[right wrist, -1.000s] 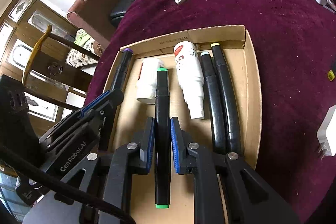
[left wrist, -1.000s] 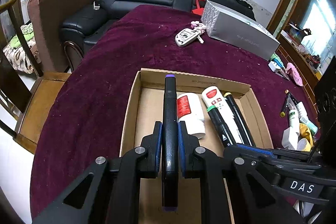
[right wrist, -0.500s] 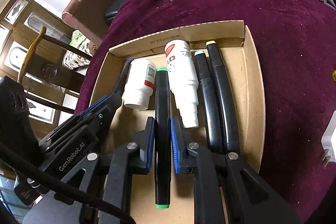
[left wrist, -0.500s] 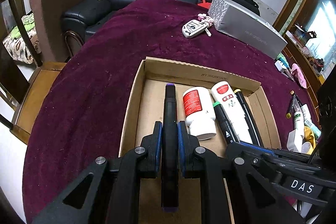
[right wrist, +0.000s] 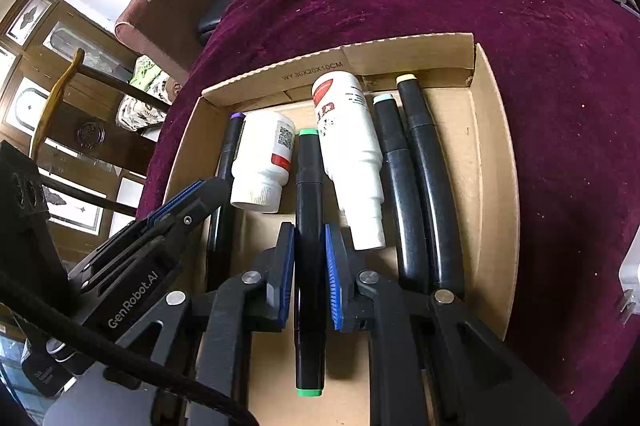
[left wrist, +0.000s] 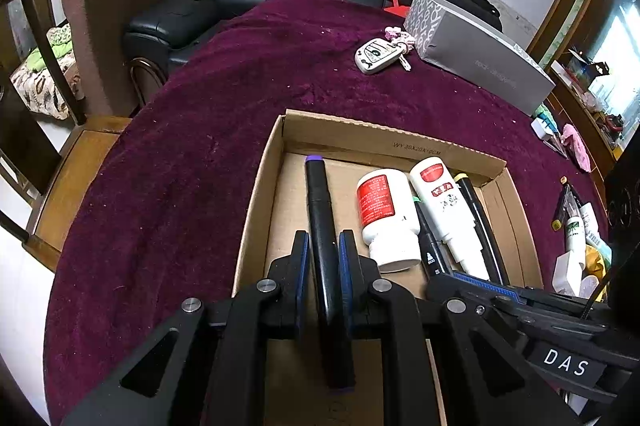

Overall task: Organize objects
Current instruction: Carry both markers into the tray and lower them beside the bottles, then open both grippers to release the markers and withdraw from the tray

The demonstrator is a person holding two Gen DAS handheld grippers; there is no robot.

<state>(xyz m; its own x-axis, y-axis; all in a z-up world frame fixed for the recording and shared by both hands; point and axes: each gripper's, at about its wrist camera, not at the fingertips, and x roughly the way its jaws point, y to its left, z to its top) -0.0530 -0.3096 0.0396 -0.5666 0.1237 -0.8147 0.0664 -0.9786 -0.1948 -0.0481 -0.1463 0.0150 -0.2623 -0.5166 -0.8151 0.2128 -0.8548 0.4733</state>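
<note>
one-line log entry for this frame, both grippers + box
left gripper: shut on purple-capped marker | right gripper: shut on green-capped marker | both over cardboard box

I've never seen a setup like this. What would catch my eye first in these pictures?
Probably the two black grippers low in each view, both over an open cardboard box: the left gripper is clamped on a purple-capped marker, the right gripper on a green-capped marker. Around them in the box lie two white bottles and two more black markers, all on a deep purple tablecloth.
</note>
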